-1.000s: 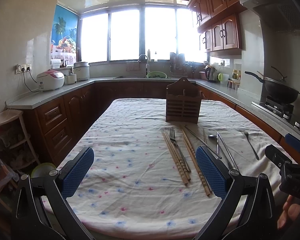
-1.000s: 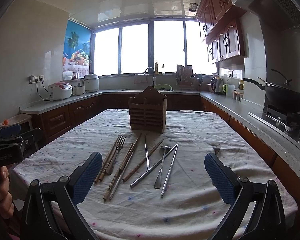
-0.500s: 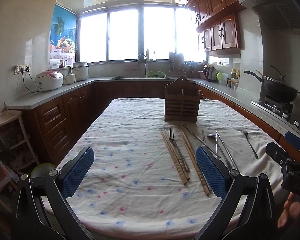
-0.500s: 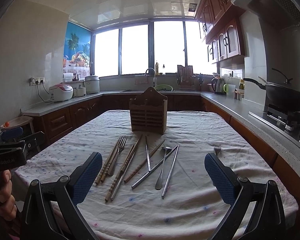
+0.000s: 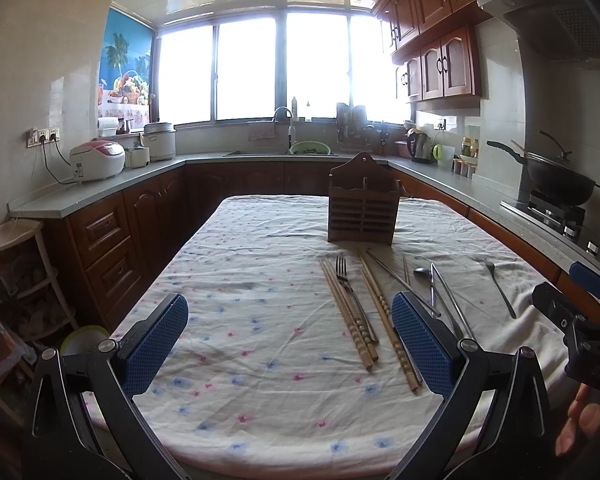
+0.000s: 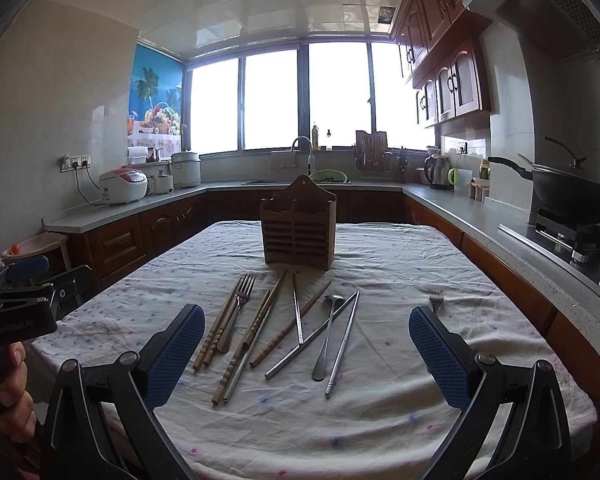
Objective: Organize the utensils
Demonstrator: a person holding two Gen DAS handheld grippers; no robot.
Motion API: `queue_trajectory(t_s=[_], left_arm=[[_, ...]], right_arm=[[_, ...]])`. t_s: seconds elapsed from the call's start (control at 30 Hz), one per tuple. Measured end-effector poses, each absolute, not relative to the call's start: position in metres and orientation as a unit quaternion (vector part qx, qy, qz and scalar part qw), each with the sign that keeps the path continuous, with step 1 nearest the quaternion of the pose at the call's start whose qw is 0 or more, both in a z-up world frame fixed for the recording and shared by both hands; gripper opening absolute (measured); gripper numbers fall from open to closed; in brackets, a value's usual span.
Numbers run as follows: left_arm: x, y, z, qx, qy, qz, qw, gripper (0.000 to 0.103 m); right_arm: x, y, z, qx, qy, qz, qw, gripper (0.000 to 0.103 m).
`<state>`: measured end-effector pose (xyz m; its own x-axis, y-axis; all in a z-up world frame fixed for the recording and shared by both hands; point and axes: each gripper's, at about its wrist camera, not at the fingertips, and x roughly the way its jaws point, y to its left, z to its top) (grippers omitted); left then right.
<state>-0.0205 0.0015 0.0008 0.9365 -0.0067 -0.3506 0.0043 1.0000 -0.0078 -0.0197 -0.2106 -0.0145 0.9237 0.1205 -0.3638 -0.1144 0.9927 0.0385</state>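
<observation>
A wooden utensil holder stands upright mid-table; it also shows in the left wrist view. In front of it lie wooden chopsticks, a fork, metal chopsticks and a spoon. A second fork lies apart to the right, by my right gripper's right finger. In the left wrist view the chopsticks and fork lie ahead on the right. My left gripper is open and empty above the table's near edge. My right gripper is open and empty, above the utensils' near ends.
The table wears a flowered white cloth. Kitchen counters run around it, with a rice cooker at the left, a sink at the back and a wok on the stove at the right. A wooden shelf stands at the left.
Both grippers have barely shifted; the views have tilted slightly. Nothing on the table has moved.
</observation>
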Motion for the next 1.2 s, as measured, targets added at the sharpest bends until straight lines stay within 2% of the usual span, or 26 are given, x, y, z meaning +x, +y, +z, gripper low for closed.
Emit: queue_trajectory(t_s=[0.63, 1.1, 1.2], left_arm=[[-0.003, 0.007, 0.001, -0.013, 0.203, -0.007, 0.979, 0.103], [0.069, 0.017, -0.008, -0.048, 0.297, -0.041, 0.953, 0.103], [0.087, 0.018, -0.009, -0.049, 0.310, -0.044, 0.948, 0.100]], right_arm=[[-0.011, -0.214, -0.010, 0.018, 0.194, 0.063, 0.979, 0.103], [0.036, -0.227, -0.015, 0.037, 0.249, 0.079, 0.965, 0.102], [0.049, -0.231, -0.017, 0.043, 0.265, 0.080, 0.960, 0.100]])
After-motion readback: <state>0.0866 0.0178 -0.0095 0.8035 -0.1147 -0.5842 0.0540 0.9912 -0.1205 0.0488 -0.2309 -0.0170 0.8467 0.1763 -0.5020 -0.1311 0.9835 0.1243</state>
